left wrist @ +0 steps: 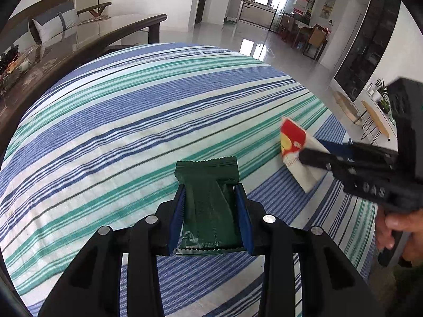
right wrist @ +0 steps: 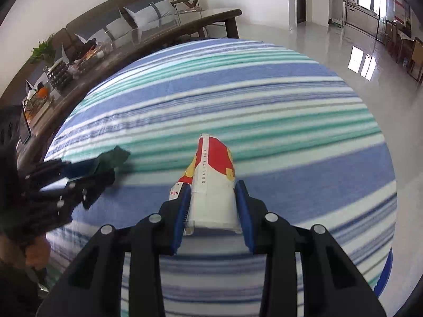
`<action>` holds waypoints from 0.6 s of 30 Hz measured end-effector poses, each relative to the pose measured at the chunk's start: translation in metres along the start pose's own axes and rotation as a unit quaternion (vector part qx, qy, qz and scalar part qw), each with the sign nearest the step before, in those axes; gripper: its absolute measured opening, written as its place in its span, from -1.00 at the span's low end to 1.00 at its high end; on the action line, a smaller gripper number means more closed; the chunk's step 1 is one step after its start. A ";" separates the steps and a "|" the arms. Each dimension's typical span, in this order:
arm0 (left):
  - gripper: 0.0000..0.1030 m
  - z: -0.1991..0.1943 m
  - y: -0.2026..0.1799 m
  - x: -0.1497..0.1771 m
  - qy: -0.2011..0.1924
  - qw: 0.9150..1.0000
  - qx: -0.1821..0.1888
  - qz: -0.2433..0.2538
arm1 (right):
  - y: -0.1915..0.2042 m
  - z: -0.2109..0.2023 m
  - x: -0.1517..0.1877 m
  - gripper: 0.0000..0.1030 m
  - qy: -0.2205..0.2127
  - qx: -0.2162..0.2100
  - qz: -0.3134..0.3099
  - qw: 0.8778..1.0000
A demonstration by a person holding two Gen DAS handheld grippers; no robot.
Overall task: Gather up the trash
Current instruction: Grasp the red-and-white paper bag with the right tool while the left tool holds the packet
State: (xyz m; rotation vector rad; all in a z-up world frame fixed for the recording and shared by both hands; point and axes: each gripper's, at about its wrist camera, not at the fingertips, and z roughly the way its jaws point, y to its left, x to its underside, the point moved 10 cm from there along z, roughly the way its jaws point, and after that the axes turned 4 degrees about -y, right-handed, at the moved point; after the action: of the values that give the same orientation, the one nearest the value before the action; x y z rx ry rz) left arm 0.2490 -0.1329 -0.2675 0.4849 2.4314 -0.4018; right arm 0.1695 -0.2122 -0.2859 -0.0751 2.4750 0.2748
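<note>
A dark green foil wrapper (left wrist: 208, 200) sits pinched between the blue pads of my left gripper (left wrist: 210, 192), above the striped tablecloth (left wrist: 132, 121). The same wrapper (right wrist: 111, 158) shows blurred at the left of the right wrist view, in the left gripper (right wrist: 87, 177). My right gripper (right wrist: 212, 190) is shut on a flattened red, yellow and white paper cup (right wrist: 212, 174), whose far end sticks out past the fingertips. From the left wrist view the cup (left wrist: 296, 145) hangs over the cloth at the right, gripped by the right gripper (left wrist: 314, 158), with a hand (left wrist: 396, 227) on its handle.
A dark wooden coffee table (right wrist: 148, 45) with snacks and a tray stands beyond the cloth's far-left edge, a sofa with cushions (right wrist: 142, 13) behind it. Shiny floor (left wrist: 238, 37) lies past the far edge, with small round side tables (left wrist: 375, 119) at the right.
</note>
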 end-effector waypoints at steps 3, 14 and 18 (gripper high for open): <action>-0.25 0.004 -0.003 0.009 0.003 1.000 -0.010 0.002 | 0.000 -0.005 0.015 0.16 -0.014 0.024 -0.011 1.000; 0.58 0.005 0.003 0.018 -0.005 0.998 -0.062 0.018 | 0.000 -0.001 0.022 0.57 -0.030 0.041 -0.016 0.999; 0.61 0.005 0.004 0.020 -0.003 0.997 -0.075 0.035 | 0.002 0.001 0.022 0.62 -0.026 0.045 -0.025 0.998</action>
State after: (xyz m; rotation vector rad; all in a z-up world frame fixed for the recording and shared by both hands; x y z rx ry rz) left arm 0.2388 -0.1264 -0.2847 0.5015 2.4085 -0.1892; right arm 0.1523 -0.2103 -0.2994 -0.0903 2.4273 0.1423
